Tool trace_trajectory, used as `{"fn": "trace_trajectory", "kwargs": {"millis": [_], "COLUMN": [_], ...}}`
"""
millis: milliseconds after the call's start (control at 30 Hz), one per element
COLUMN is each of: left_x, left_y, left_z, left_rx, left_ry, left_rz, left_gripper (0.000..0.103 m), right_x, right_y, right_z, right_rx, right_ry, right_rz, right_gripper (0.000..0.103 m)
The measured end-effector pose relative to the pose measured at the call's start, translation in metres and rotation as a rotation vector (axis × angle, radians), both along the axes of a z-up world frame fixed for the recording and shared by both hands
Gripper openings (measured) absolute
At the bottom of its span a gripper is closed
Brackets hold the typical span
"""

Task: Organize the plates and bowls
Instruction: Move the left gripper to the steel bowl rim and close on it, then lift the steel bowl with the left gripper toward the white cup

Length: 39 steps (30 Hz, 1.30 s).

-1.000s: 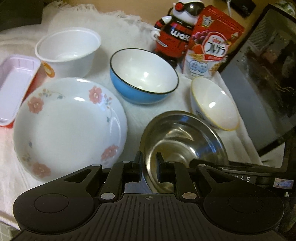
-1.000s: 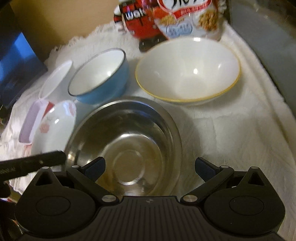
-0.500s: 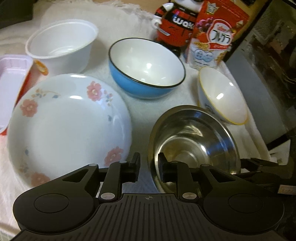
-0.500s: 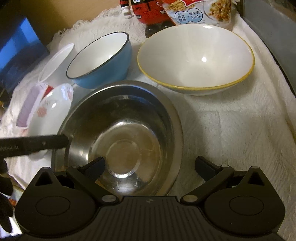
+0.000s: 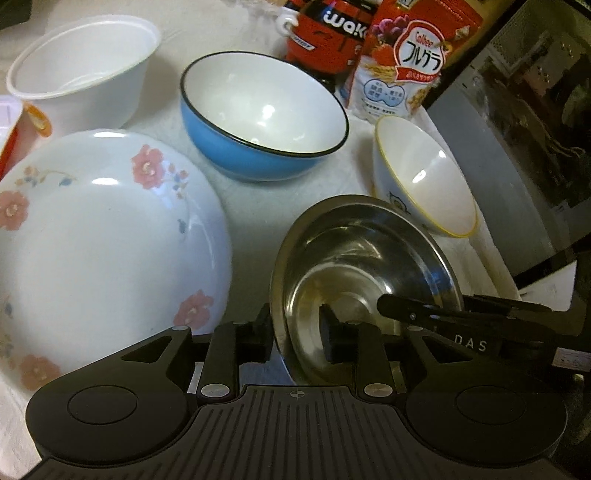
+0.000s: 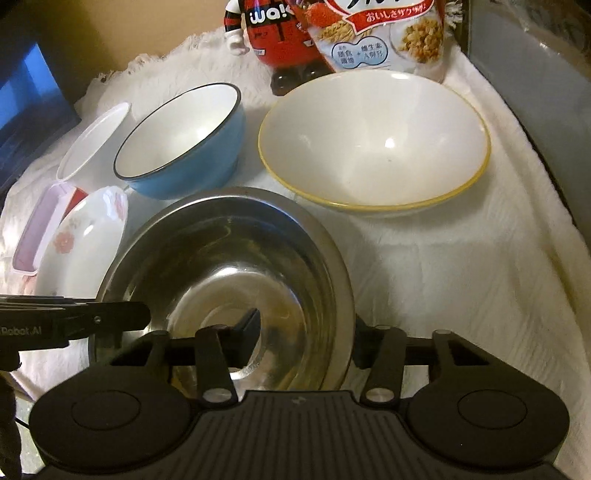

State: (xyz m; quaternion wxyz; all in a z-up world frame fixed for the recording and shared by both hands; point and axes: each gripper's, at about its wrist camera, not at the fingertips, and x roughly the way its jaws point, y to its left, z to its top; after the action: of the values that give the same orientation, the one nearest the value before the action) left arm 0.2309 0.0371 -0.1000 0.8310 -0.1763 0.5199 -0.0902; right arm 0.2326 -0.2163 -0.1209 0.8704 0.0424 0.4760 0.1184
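A steel bowl point(image 5: 369, 251) point(image 6: 229, 251) sits on the white cloth, nearest to me. My left gripper point(image 5: 295, 334) straddles its near-left rim, one finger inside and one outside. Its jaws are opening and no longer pinch the rim. My right gripper point(image 6: 306, 336) straddles the bowl's right rim. Its jaws are closing, the inner pad still off the wall. A floral plate point(image 5: 103, 229) point(image 6: 81, 240) lies left of the steel bowl. A blue bowl point(image 5: 262, 107) point(image 6: 184, 136) and a yellow-rimmed white bowl point(image 5: 421, 177) point(image 6: 373, 144) stand behind.
A white plastic bowl point(image 5: 81, 62) and a pink-and-red tray point(image 6: 37, 229) are at the far left. A cereal bag point(image 5: 406, 62) and a red figure point(image 5: 325, 33) stand at the back. A dark appliance point(image 5: 517, 147) walls off the right. Bare cloth point(image 6: 443, 277) lies right of the steel bowl.
The right jaws have swung in from wide apart to either side of the steel bowl's right rim. The left jaws have spread apart from the near-left rim, and the left gripper has come closer.
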Motion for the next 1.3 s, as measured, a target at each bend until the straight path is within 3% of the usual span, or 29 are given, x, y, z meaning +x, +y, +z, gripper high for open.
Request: {"fn": "trace_trajectory", "kwargs": {"millis": [167, 300, 467, 667, 1000, 1100, 1300], "left_x": [0.004, -0.005, -0.017, -0.039, -0.052, -0.051, -0.056], "left_y": [-0.004, -0.002, 0.024, 0.073, 0.140, 0.145, 0.155], "left_z": [-0.003, 0.011, 0.037, 0.062, 0.035, 0.031, 0.028], "left_rx": [0.008, -0.009, -0.034, -0.005, 0.069, 0.109, 0.148], "left_ry": [0.047, 0.008, -0.041, -0.104, -0.033, -0.025, -0.039], "left_rz": [-0.015, -0.030, 0.029, 0.141, 0.306, 0.314, 0.331], "left_gripper": [0.025, 0.025, 0.025, 0.025, 0.025, 0.025, 0.024], "right_x": [-0.010, -0.022, -0.032, -0.033, -0.009, -0.007, 0.005], "right_y": [-0.003, -0.003, 0.022, 0.074, 0.166, 0.182, 0.192], "right_z": [0.002, 0.016, 0.039, 0.051, 0.028, 0.025, 0.016], "right_rx": [0.012, 0.010, 0.021, 0.047, -0.059, -0.100, -0.078], "right_ry": [0.012, -0.013, -0.060, -0.098, -0.085, -0.103, -0.057], "right_rz": [-0.032, -0.036, 0.017, 0.134, 0.303, 0.330, 0.321], "right_gripper": [0.046, 0.046, 0.048, 0.050, 0.050, 0.051, 0.051]}}
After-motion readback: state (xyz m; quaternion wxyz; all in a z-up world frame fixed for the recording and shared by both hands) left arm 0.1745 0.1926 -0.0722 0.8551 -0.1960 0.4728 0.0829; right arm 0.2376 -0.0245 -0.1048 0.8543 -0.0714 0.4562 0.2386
